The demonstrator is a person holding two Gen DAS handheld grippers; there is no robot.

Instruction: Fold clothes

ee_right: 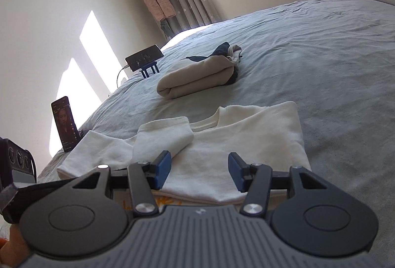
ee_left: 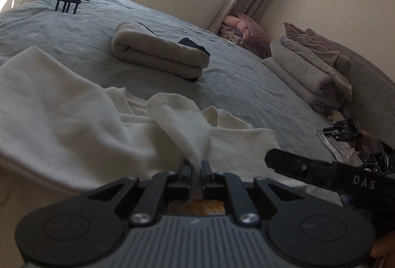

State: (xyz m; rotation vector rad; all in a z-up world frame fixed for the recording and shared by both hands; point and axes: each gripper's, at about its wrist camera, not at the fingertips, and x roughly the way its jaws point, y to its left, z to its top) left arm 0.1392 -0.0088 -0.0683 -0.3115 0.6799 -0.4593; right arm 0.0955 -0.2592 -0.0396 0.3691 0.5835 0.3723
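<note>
A white sweatshirt [ee_left: 61, 119] lies spread on the grey bed [ee_left: 246, 85], neck toward the window. My left gripper [ee_left: 196, 168] is shut on a bunched white sleeve [ee_left: 177, 114], which rises from the jaws and drapes across the chest. In the right wrist view the same sleeve [ee_right: 163, 139] lies folded over the sweatshirt [ee_right: 246, 139]. My right gripper [ee_right: 198, 171] stands open just above the near hem, blue pads wide apart, nothing pinched. One black finger [ee_left: 296, 165] of it shows at the right of the left wrist view.
A folded beige garment [ee_right: 197, 77] with dark trim lies mid-bed beyond the sweatshirt. A phone on a blue stand [ee_right: 144, 58] and a second upright phone [ee_right: 64, 123] stand by the bed's left edge. Stacked bedding [ee_left: 308, 70] and pink pillows [ee_left: 246, 28] fill the far right.
</note>
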